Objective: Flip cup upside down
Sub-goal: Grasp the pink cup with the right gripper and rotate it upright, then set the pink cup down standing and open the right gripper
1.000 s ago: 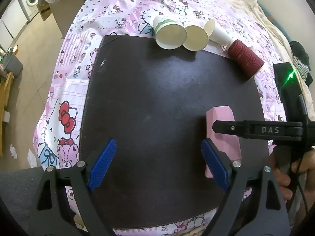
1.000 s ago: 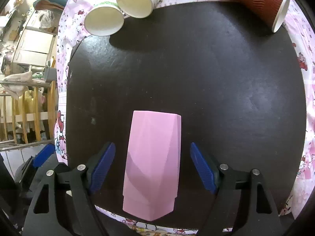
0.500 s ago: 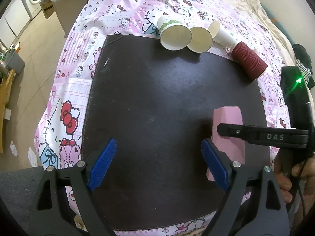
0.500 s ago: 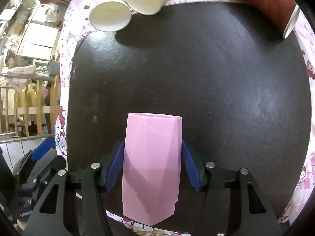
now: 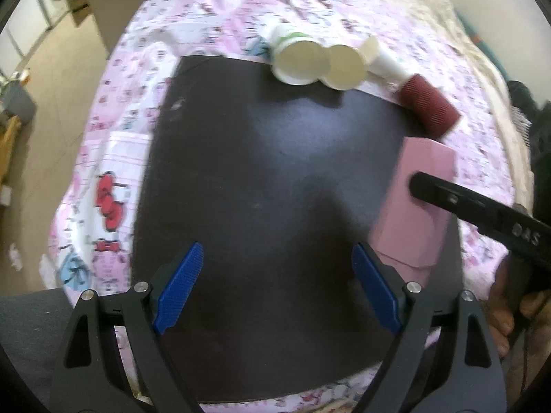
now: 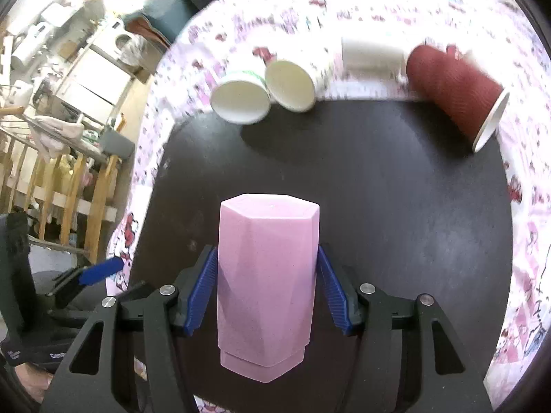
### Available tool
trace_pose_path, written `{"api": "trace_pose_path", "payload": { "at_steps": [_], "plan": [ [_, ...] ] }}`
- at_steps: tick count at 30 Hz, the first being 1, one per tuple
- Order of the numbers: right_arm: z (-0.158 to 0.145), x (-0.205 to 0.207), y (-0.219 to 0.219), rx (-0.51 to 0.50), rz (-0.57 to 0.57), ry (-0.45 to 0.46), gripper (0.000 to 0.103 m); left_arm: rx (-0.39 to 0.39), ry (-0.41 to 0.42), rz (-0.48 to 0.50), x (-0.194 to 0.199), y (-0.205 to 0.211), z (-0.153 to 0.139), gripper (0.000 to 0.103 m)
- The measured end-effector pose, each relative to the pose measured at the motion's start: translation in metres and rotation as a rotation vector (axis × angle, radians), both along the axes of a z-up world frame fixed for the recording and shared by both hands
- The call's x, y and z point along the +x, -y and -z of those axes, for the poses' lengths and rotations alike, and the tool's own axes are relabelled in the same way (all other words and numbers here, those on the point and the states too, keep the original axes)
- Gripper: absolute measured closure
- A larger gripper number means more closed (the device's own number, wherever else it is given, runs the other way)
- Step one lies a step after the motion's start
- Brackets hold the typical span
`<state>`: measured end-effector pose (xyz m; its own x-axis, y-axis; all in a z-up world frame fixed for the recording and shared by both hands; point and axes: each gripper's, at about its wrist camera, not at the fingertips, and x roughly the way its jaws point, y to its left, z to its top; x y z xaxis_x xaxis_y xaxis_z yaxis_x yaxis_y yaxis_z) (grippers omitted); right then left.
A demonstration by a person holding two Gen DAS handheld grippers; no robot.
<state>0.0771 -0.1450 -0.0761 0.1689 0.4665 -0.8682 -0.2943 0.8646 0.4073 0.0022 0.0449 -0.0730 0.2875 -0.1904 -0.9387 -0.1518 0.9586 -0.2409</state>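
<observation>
A pink faceted cup [image 6: 267, 275] is clamped between the blue pads of my right gripper [image 6: 267, 290] and held above the dark mat [image 6: 396, 206]. In the left wrist view the same cup [image 5: 416, 206] hangs at the right, with the right gripper's black finger across it. My left gripper [image 5: 279, 285] is open and empty over the near part of the mat [image 5: 261, 172].
Two white paper cups [image 6: 241, 101] [image 6: 291, 84] lie on their sides at the mat's far edge, with a third white cup [image 6: 372, 56] and a dark red ribbed cup [image 6: 454, 93] beside them. A pink patterned cloth [image 5: 110, 158] covers the table. Furniture stands at the left.
My right gripper closed on the pink cup and lifted it off the mat, tilting it up. My left gripper stayed open and shifted only slightly.
</observation>
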Motion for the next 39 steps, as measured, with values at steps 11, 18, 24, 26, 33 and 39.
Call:
{"api": "trace_pose_path", "payload": {
  "at_steps": [11, 18, 24, 26, 33, 39],
  "plan": [
    [-0.005, -0.003, 0.009, 0.082, 0.06, -0.012, 0.042, 0.01, 0.051, 0.236, -0.001, 0.064, -0.005, 0.017],
    [-0.011, -0.01, 0.015, 0.111, 0.055, -0.008, 0.043, 0.029, 0.021, 0.198, 0.004, 0.056, 0.005, 0.017],
    [-0.023, -0.017, 0.012, 0.097, 0.01, 0.027, 0.043, 0.036, 0.013, 0.179, 0.006, 0.052, 0.009, 0.017],
    [-0.026, -0.019, 0.011, 0.088, -0.002, 0.039, 0.043, 0.035, 0.011, 0.182, 0.005, 0.052, 0.009, 0.017],
    [-0.04, -0.023, -0.003, -0.108, -0.072, 0.184, 0.043, 0.059, 0.006, 0.094, -0.002, 0.014, 0.002, 0.017],
    [-0.03, -0.026, -0.014, -0.219, -0.129, 0.268, 0.043, 0.087, 0.046, 0.03, -0.008, -0.015, -0.005, 0.017]
  ]
}}
